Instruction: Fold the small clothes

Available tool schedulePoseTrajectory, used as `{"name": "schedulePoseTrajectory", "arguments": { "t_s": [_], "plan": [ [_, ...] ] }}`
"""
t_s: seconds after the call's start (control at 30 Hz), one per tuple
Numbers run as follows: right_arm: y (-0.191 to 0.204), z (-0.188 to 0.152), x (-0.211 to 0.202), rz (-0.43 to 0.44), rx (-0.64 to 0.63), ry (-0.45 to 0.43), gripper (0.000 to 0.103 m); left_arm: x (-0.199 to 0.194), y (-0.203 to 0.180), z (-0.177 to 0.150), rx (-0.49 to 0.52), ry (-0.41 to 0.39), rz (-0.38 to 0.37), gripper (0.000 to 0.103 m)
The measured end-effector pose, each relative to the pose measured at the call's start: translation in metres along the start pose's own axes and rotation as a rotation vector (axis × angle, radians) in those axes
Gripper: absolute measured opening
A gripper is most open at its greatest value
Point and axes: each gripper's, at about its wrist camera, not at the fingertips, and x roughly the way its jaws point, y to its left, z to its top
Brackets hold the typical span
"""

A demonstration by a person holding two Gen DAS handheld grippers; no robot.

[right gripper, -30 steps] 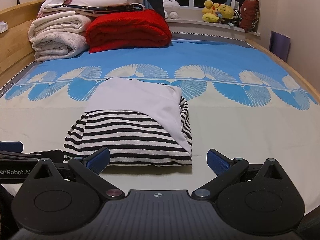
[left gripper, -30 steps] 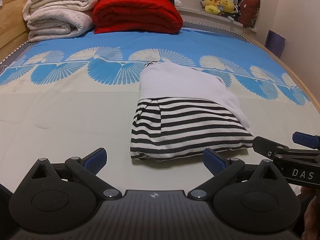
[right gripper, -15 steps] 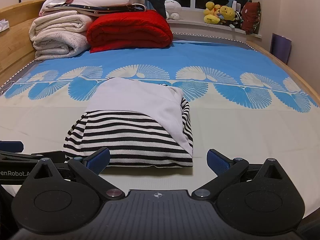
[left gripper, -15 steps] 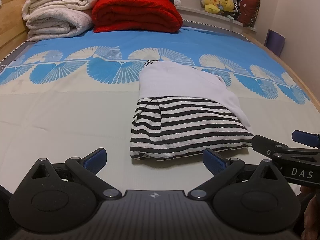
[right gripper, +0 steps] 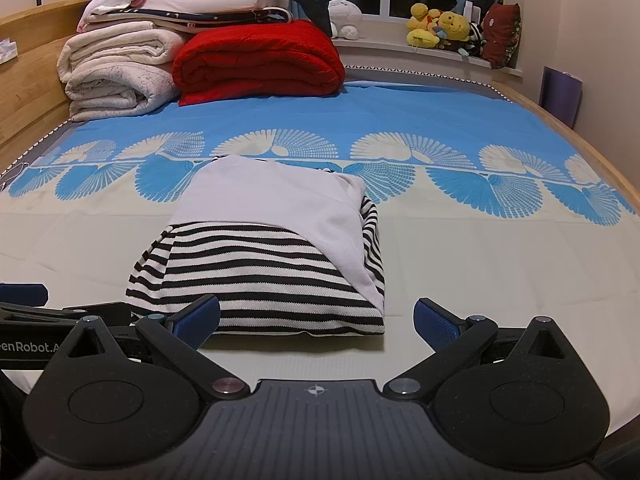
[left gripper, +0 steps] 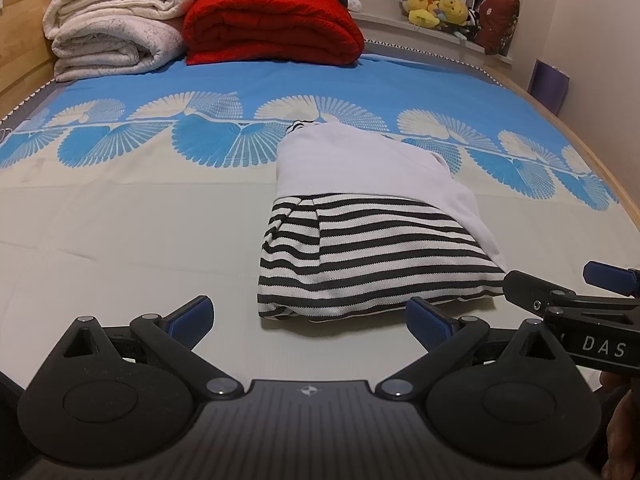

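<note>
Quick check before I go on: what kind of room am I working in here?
Most likely a bedroom. The striped garment lies on a bed with a blue fan-print sheet, folded blankets are stacked at its far end, and plush toys sit on the window ledge.

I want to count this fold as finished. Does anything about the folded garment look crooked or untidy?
Slightly. On the folded striped garment, the white layer runs diagonally down the right side rather than square, and a striped edge pokes out beside it. Both grippers are open, off the cloth.

left hand-held gripper: jaws spread, empty | right hand-held gripper: jaws spread, empty
</note>
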Motion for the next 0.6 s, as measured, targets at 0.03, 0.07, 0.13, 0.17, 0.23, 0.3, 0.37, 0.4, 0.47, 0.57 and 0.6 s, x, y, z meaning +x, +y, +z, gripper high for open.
{"name": "schedulePoseTrajectory", "arguments": {
  "t_s": [0.03, 0.07, 0.13, 0.17, 0.23, 0.3, 0.37, 0.4, 0.47, 0.57, 0.6],
  "plan": [
    [0.0001, 0.0, -0.0002, 0.0, 0.0, -0.001, 0.102, -0.0003, -0.0002, -0.0001, -0.001, 0.0, 0.0, 0.102],
    [0.0, 0.0001, -0.0002, 0.0, 0.0, -0.001, 0.102, -0.0003, -0.0004, -0.0001, 0.0, -0.001, 0.0, 0.102],
    [-0.0001, 0.0001, -0.0001, 0.0, 0.001, -0.001, 0.102, -0.0002, -0.0003, -0.0001, 0.0, -0.001, 0.0, 0.102],
    [-0.0002, 0.0001, -0.0002, 0.0, 0.0, -0.001, 0.102, -0.0001, -0.0004, -0.0001, 0.0, -0.001, 0.0, 0.102],
    [-0.0003, 0.0001, -0.0002, 0.0, 0.0, -0.001, 0.102, 0.0, -0.0005, -0.0002, -0.001, 0.0, -0.001, 0.102],
    [-0.0005, 0.0001, -0.0002, 0.0, 0.0, 0.0, 0.102, 0.0003, -0.0013, -0.0001, -0.001, 0.0, -0.001, 0.102],
    [-0.0006, 0.0002, -0.0002, 0.0, 0.0, 0.0, 0.102, 0.0002, -0.001, -0.0001, -0.002, 0.0, -0.001, 0.102],
    [-0.0006, 0.0001, -0.0002, 0.001, 0.0, 0.0, 0.102, 0.0004, -0.0012, -0.0001, -0.001, 0.0, -0.001, 0.102],
    [-0.0006, 0.0002, -0.0002, 0.0, 0.0, 0.001, 0.102, 0.0002, -0.0012, -0.0001, 0.0, -0.001, 0.0, 0.102],
    [-0.001, 0.0004, 0.0004, -0.003, 0.004, 0.002, 0.102, 0.0, -0.0011, -0.0001, -0.001, -0.001, 0.0, 0.102],
    [-0.0009, 0.0003, 0.0004, -0.002, 0.003, 0.002, 0.102, 0.0, -0.001, -0.0001, -0.001, -0.001, 0.0, 0.102]
  ]
}}
